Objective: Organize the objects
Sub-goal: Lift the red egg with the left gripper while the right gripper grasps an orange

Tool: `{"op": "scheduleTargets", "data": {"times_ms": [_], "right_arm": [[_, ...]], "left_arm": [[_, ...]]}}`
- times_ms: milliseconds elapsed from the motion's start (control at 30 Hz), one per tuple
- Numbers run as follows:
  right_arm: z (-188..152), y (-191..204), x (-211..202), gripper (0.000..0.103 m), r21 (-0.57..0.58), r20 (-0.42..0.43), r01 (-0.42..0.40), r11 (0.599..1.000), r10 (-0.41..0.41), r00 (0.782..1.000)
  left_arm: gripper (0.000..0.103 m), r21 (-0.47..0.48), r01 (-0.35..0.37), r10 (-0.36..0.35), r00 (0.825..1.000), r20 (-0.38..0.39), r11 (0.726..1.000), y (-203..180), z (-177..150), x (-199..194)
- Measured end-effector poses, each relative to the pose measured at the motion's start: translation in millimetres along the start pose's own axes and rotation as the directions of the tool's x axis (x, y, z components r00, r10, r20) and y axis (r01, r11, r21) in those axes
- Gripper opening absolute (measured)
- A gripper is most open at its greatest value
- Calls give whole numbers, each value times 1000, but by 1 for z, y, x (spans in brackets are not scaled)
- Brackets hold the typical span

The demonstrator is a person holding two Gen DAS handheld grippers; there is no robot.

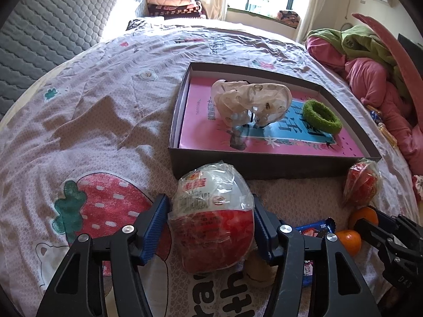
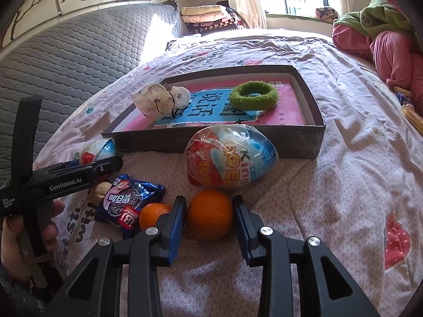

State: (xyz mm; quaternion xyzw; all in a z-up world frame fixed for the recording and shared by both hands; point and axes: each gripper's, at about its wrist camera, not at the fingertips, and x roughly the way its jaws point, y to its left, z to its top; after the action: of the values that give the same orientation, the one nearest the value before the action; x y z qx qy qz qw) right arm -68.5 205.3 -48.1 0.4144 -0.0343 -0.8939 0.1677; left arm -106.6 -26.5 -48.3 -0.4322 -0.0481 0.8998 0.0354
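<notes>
Box (image 1: 182,121) is lying open on the bed; just before its near wall the left gripper (image 1: 211,211) is pinching an egg (image 1: 214,219), with bare sheet (image 1: 92,121) lying leftward. Right gripper (image 2: 210,211), near that wall, is straddling an orange (image 2: 210,214), jaws spread, one pad touching.

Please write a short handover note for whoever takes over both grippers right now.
Left gripper: fingers clamped on a wrapped toy egg, low over the bed.
Right gripper: fingers around the larger orange, one touching; grip unclear.
In the box: crumpled bag and green hair ring.
Outside it on the bedspread: second toy egg, smaller orange, cookie packet.
Left to do: probably move these into the box.
</notes>
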Motion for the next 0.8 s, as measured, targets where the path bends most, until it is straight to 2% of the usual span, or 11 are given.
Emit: {"op": "scheduleTargets", "data": {"times_ms": [33,233,800], "right_arm": [[0,0,-1,36,-2,1,3,1000,-3,1000],[1,0,-8,36,-2,18,19,1000,-19,1000],[13,12,-41,36,-32,95,47,998,-43,995]], "left_arm": [[53,-2,7,-7,1000,5,1000,0,0,-2],[53,-2,32,-32,999,19,999,-2,0,-9],[53,31,35,-38,995,90,999,-11,3,-55]]}}
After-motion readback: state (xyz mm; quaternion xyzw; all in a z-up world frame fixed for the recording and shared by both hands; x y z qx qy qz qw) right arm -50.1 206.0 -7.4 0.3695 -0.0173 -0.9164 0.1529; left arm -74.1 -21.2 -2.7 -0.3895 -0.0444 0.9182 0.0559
